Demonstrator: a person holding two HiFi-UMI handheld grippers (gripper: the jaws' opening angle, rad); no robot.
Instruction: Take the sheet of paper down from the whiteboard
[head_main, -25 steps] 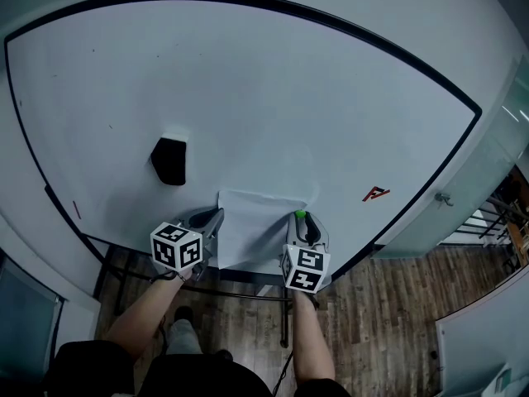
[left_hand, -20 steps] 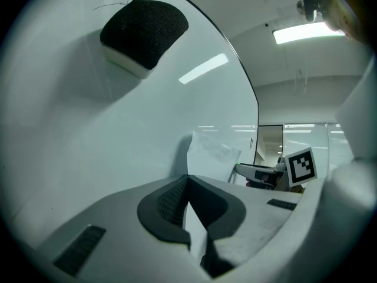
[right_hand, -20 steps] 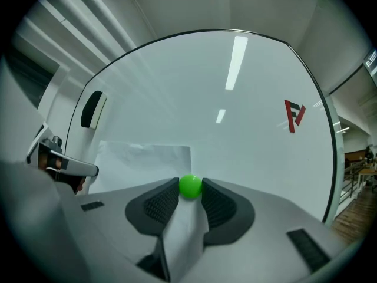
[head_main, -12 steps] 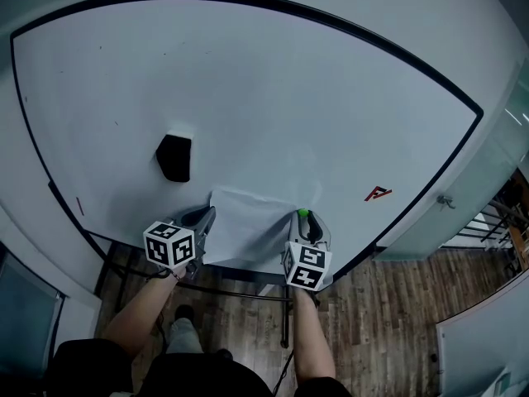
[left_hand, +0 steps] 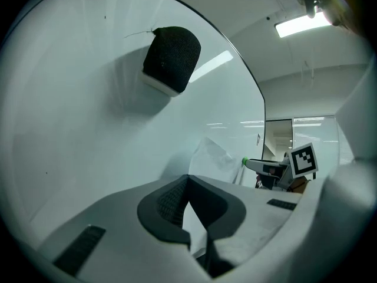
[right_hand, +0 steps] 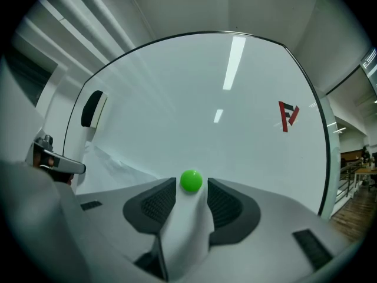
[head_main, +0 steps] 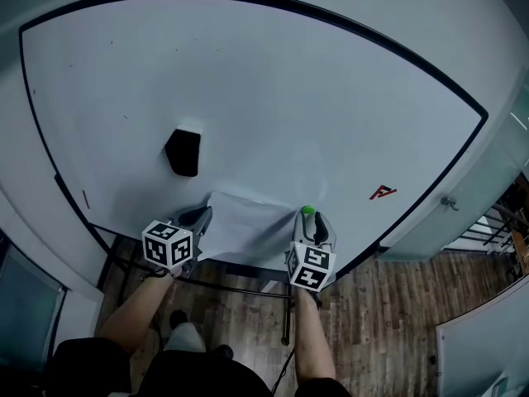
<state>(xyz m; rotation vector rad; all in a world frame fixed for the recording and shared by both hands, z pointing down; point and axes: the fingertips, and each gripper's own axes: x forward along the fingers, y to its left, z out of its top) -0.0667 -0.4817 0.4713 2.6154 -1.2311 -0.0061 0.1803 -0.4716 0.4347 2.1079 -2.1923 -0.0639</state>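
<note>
Here the sheet of paper (head_main: 248, 228) lies low on the whiteboard (head_main: 289, 98), its upper right corner pinned by a green magnet (right_hand: 191, 181). The left gripper (left_hand: 187, 184) is clamped on the sheet's left edge. The right gripper (head_main: 309, 220) has just been spreading its jaws, and the magnet sits between the tips with neither pad pressing on it. To do this step well, the person likely needs to close squarely on the magnet and pull it straight off the board. A firm left grip should stop the freed sheet from dropping or tearing.
</note>
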